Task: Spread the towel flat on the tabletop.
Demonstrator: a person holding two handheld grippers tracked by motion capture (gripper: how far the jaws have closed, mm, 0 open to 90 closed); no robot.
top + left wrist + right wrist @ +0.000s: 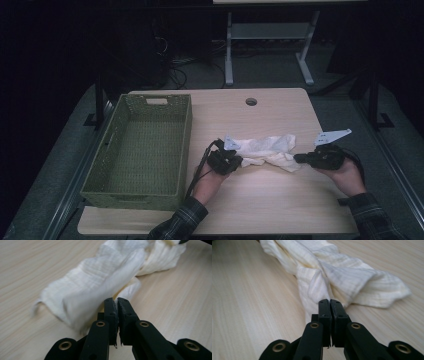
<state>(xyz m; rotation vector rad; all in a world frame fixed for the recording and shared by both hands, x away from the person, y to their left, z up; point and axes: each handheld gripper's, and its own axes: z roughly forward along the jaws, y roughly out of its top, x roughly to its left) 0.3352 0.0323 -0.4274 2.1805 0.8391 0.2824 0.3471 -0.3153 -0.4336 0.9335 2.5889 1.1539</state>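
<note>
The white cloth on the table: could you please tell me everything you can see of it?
The white cloth is cream-white, of soft ribbed fabric, crumpled and bunched into a long strip with a twist near its middle. It lies on the pale wooden table, to the right of the green basket. The left gripper is shut on one end, and the right gripper is shut on the other.

Cloth (267, 151) lies on table (270, 210), right of centre, stretched left to right. Basket (141, 145) on table's left part, well left of cloth. Left gripper (239, 161) at cloth's left end, right gripper (298, 158) at its right end. Cable hole (251, 101) far of cloth, near table's far edge.
</note>
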